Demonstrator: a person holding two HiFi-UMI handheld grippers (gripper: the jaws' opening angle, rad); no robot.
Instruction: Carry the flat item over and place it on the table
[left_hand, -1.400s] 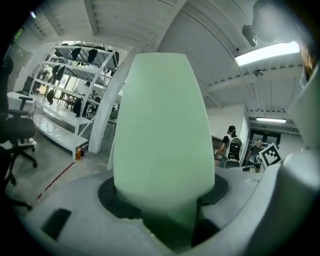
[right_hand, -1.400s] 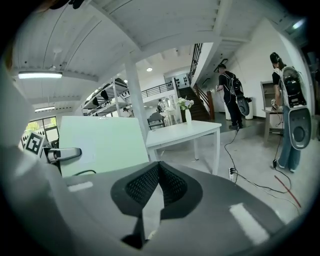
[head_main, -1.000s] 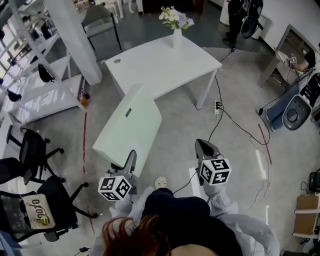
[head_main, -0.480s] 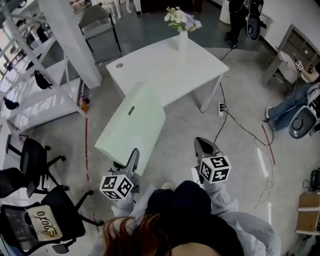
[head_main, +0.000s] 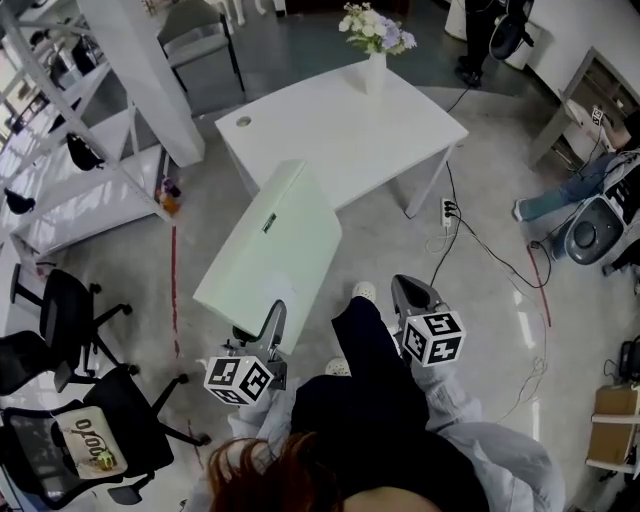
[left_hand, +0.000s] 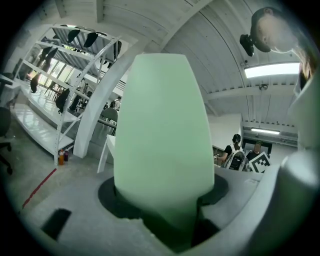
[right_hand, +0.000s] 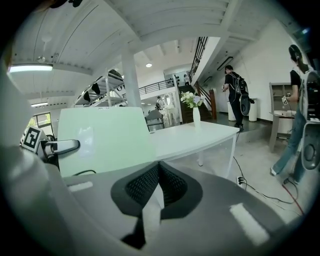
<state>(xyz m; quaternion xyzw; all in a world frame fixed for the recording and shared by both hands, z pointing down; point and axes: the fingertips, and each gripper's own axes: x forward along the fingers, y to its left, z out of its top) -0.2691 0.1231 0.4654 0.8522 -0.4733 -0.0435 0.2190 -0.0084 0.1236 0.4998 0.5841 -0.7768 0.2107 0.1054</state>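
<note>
Head view, steeply down: pale green flat panel (head_main: 270, 250) in the air over the concrete floor (head_main: 370, 250), not yet on the white table (head_main: 340, 120). Far end close to the table's near edge; impossible to tell whether above it or just short of it.

Clamped on the panel's near short edge: left gripper (head_main: 270, 322), jaws part-spread with the board's thickness filling the gap between them. Held from that one end, probably so the free far end can lead onto the tabletop first. Likely springy and awkward when carried that way.

Right gripper (head_main: 410, 295): closed on nothing, pads meeting at the tips in the right gripper view, apart from the panel and beside it. Judged idle for now, kept free to steady the board at set-down.

Vase of flowers (head_main: 375, 45) at the table's far edge, well away from the near side, leaving broad bare surface for the panel.

Count: one panel, one table, one vase, two grippers. Also two black office chairs (head_main: 60, 305) at the left and one grey chair (head_main: 195, 40) beyond the table.
</note>
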